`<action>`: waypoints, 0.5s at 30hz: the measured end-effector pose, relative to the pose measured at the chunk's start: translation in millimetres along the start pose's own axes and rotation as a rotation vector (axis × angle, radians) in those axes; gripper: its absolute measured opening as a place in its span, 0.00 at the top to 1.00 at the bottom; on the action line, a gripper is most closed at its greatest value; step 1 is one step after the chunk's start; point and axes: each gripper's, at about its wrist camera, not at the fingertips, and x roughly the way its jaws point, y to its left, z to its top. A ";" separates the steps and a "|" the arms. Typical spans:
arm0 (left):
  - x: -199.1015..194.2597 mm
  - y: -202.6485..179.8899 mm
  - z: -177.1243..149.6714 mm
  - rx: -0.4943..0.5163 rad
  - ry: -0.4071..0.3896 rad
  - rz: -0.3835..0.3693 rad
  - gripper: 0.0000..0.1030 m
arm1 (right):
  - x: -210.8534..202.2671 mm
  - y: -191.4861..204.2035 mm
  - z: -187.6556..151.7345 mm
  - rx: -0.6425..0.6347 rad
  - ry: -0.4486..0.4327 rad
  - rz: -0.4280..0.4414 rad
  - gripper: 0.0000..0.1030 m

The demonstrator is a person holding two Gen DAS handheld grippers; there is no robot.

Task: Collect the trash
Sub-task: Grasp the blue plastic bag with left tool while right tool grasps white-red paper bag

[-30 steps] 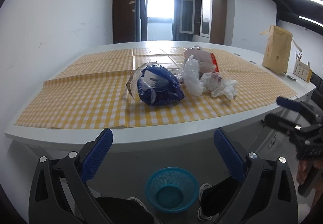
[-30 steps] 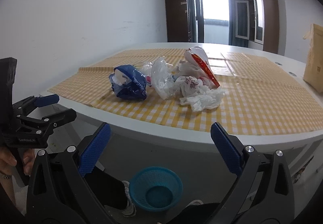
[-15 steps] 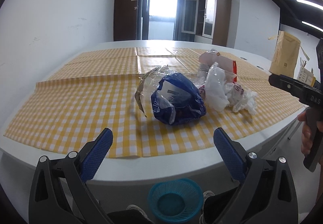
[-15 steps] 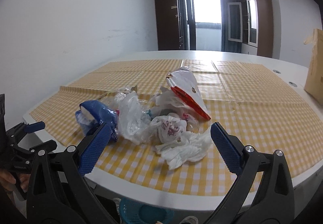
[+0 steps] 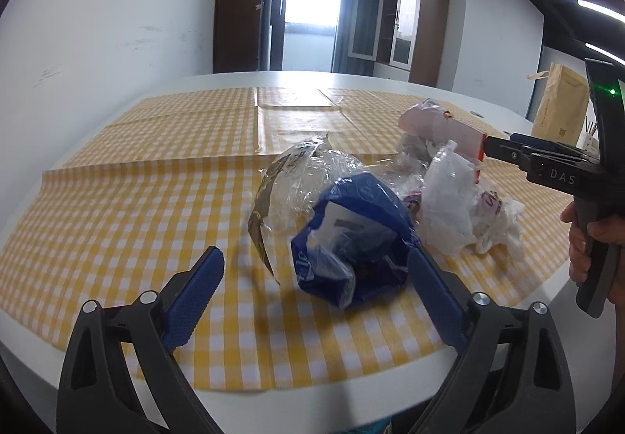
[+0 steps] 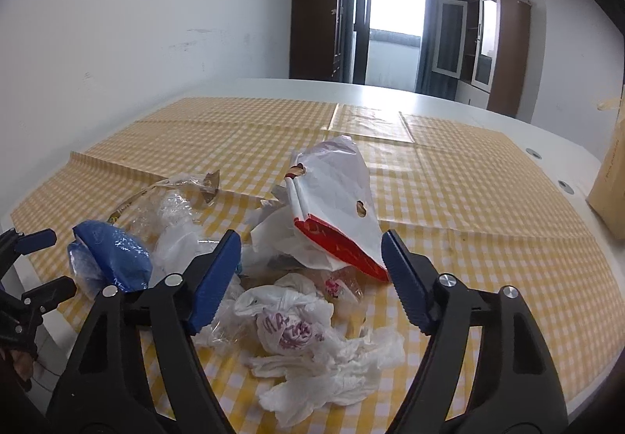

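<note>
A pile of trash lies on the yellow checked tablecloth (image 5: 129, 207). A crumpled blue plastic bag (image 5: 351, 238) sits between the fingers of my left gripper (image 5: 314, 289). Its jaws are closing, the right pad is near the bag and the left pad is apart from it. Behind the bag lie a clear wrapper (image 5: 297, 176) and white crumpled plastic (image 5: 445, 207). My right gripper (image 6: 310, 277) hovers over a white bag with a red edge (image 6: 336, 199) and a crumpled white printed bag (image 6: 289, 320). Its jaws are closing and the pads press on nothing.
The cloth covers a white table (image 6: 429, 102) next to a white wall. A brown paper bag (image 5: 558, 102) stands at the far right edge. A person's hand (image 5: 582, 238) holds the right gripper (image 5: 547, 160) at the table's right. The left gripper (image 6: 31, 262) shows beside the blue bag (image 6: 113, 258).
Both grippers have moved forward over the table to the trash pile. The floor and blue basket have left both views. The right jaws have narrowed.
</note>
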 end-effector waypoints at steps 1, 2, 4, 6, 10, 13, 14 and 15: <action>3.9 1.4 1.4 -0.002 0.006 0.000 0.12 | 2.9 0.8 1.9 -0.004 0.005 0.000 0.38; 8.3 3.8 2.6 -0.008 0.014 -0.004 0.15 | 7.1 1.9 3.8 -0.008 0.009 0.001 0.43; 14.6 8.1 4.0 -0.019 0.028 -0.018 0.21 | 13.8 3.8 7.4 -0.019 0.013 0.001 0.51; 21.1 10.7 4.2 -0.024 0.045 -0.036 0.33 | 16.6 6.0 8.6 -0.032 0.015 0.002 0.63; 28.7 15.1 2.5 -0.041 0.069 -0.097 0.67 | 21.4 4.1 12.0 -0.039 0.008 0.005 0.91; 25.3 17.5 1.8 -0.055 0.046 -0.100 0.73 | 20.5 3.5 12.6 -0.037 -0.010 0.007 0.93; 22.5 17.4 1.6 -0.054 0.031 -0.102 0.75 | 19.0 4.3 12.6 -0.040 -0.018 0.007 0.94; 19.5 17.7 1.1 -0.056 0.018 -0.105 0.75 | 17.1 5.2 12.7 -0.045 -0.028 0.002 0.95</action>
